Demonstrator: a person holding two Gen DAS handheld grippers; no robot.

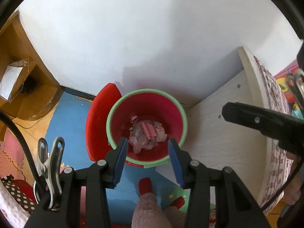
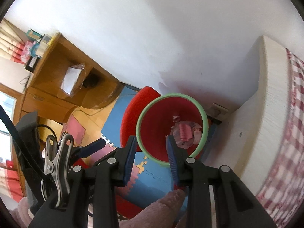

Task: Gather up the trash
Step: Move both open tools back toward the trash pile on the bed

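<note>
Left wrist view is looking almost straight down into the red bin [image 1: 147, 125] with its green rim, and the crumpled trash [image 1: 146, 135] is lying on the bin's bottom, directly below and ahead of the left gripper [image 1: 148, 159]. Its blue-padded jaws are standing apart with nothing between them, framing the bin's near rim from above. The bin's red lid [image 1: 98, 121] is leaning just beside the bin on the side away from the white furniture panel [image 1: 218, 133]. In the right wrist view the right gripper [image 2: 152, 157] is also pointing down at the bin [image 2: 171, 127], but from off to one side, so the trash [image 2: 185, 133] is showing past its right finger rather than between the two; its jaws are likewise parted and holding nothing. The wad's longest piece, a pink ribbed strip, is running roughly along the left gripper's pointing direction. Judging by this, the left hand is sitting more squarely over the opening, and both hands look free for whatever comes next.
</note>
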